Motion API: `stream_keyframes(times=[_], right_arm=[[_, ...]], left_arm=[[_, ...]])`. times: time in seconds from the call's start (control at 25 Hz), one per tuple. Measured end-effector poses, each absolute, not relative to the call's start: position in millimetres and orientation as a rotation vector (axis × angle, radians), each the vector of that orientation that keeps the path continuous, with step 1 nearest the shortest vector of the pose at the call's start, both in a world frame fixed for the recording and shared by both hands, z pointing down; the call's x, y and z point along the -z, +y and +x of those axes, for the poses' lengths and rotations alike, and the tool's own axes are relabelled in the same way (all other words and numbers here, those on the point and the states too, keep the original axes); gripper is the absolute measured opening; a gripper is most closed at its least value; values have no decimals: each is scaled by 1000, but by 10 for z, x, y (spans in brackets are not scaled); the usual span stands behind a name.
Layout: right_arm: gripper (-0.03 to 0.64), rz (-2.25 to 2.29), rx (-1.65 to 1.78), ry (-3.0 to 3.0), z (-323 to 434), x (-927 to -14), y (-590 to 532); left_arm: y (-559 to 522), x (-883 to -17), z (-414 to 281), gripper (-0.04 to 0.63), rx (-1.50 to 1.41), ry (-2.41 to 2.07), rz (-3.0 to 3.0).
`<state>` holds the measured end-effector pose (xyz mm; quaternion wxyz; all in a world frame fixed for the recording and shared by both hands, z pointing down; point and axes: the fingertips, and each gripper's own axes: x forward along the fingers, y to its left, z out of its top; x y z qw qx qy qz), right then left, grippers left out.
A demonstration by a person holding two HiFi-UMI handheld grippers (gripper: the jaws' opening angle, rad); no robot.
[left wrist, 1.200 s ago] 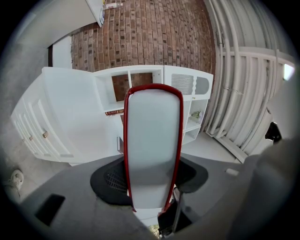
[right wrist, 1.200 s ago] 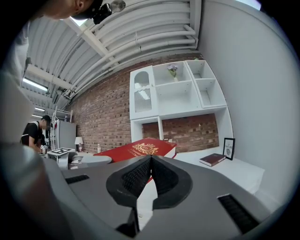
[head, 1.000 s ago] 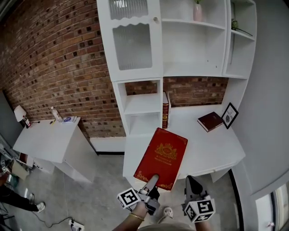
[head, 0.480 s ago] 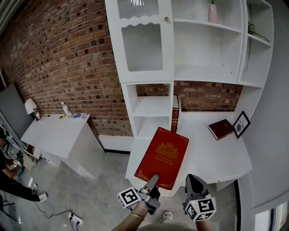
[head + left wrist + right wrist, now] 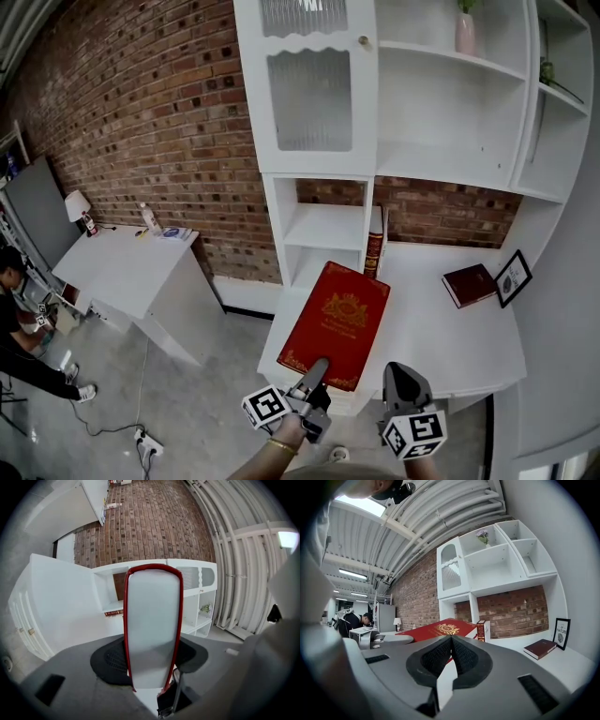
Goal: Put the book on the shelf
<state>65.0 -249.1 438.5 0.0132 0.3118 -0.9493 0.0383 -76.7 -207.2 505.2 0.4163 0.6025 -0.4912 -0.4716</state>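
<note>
A large red book (image 5: 336, 322) with a gold crest is held out flat over the front edge of the white desk (image 5: 431, 328). My left gripper (image 5: 314, 377) is shut on its near edge. In the left gripper view the book's white page block (image 5: 152, 630) stands between the jaws, with the red covers on both sides. My right gripper (image 5: 397, 379) hangs beside it on the right, shut and empty, its pads (image 5: 451, 654) meeting. The white shelf unit (image 5: 323, 220) rises behind the desk. The book (image 5: 440, 629) also shows in the right gripper view.
An upright book (image 5: 375, 242) leans against the shelf unit's side. A dark red book (image 5: 469, 284) lies flat on the desk beside a picture frame (image 5: 514, 277). A white side table (image 5: 122, 267) stands at the left, with a person (image 5: 14, 281) beyond it. A power strip (image 5: 145, 439) lies on the floor.
The head view has swung, so the shelf unit and desk sit further right and more of the room shows at the left. Both grippers and the held book keep their place.
</note>
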Motion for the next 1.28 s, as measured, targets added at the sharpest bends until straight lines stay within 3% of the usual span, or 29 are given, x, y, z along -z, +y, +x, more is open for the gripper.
stream_keyframes(times=[1.28], right_arm=[[6, 833, -143, -2977, 289, -4524, -3118]], left_arm=[[-2607, -4903, -1413, 242, 1294, -1362, 1473]])
